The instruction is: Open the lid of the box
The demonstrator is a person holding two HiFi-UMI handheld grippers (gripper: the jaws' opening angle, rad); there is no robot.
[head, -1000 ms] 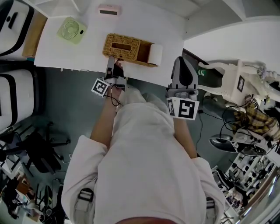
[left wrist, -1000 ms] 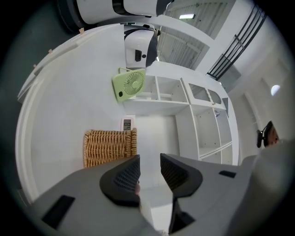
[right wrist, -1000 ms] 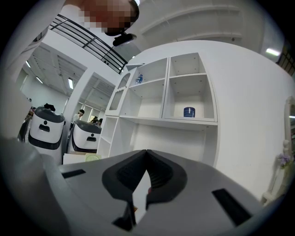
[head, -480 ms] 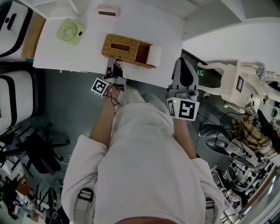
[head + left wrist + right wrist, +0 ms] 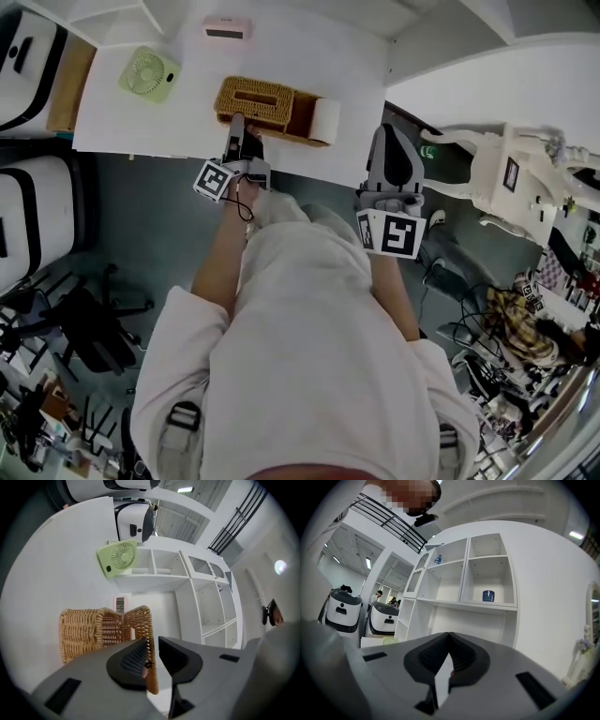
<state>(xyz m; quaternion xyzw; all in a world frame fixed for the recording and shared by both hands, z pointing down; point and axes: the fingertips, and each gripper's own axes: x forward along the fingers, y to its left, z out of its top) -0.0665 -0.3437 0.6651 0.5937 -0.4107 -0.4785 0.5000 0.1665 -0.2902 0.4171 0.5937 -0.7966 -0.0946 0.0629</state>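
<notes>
Wicker box (image 5: pixel 79 632), lid (image 5: pixel 139 624) lifted ajar, left gripper (image 5: pixel 152 645) jaws closing, seemingly pinching it, right gripper (image 5: pixel 449 641) jaws together.

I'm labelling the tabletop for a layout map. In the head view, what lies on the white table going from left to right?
green fan → wicker box → white roll. The pink device lies farther back, above the box's left end, so it is left out of the order.

Box (image 5: pixel 79 632) + lid (image 5: pixel 140 620): woven wicker, rough, matt tan. Table (image 5: pixel 141 117): smooth white, matt. Fan (image 5: pixel 149 72): pale-green plastic, smooth; person's top (image 5: pixel 309 328): soft pale cloth, creased.
</notes>
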